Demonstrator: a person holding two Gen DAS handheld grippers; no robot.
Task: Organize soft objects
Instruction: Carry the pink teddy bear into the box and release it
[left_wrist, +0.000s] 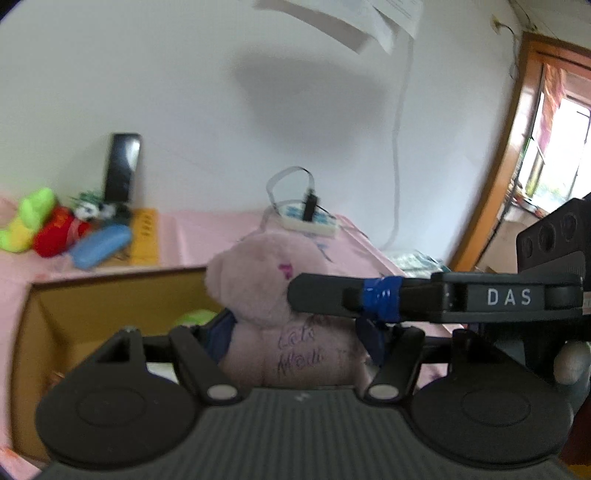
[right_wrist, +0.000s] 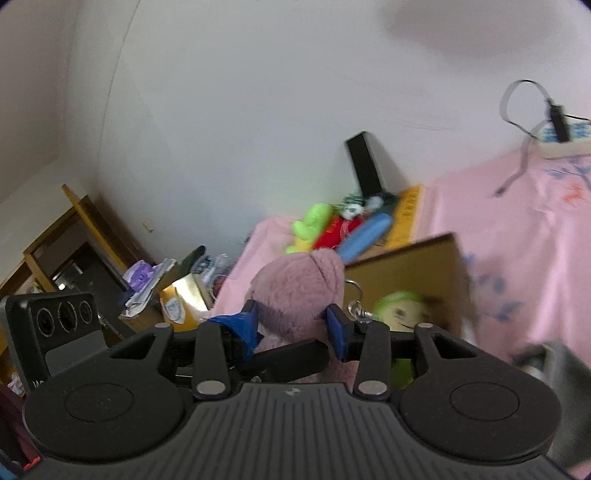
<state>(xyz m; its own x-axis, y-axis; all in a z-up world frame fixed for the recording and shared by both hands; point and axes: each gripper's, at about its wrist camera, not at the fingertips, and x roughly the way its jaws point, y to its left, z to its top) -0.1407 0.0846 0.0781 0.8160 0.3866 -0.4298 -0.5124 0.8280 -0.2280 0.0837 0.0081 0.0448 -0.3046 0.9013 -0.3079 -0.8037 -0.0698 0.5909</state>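
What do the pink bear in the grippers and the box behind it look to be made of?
Pink bear: plush fabric, short matte fuzzy pile; it dents where the right gripper pinches it. Pen-like writing shows on its body in the left wrist view.
Box: seemingly corrugated cardboard, plain matte brown with thin flat walls and an open top; motion blur hides any fluting.

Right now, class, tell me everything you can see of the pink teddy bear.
The pink teddy bear is fuzzy, pale mauve plush, with dark handwriting on its belly. Both grippers hold it: the right gripper pinches a rounded part between blue-taped fingers, and the left gripper grips its body. It hangs at the open cardboard box.
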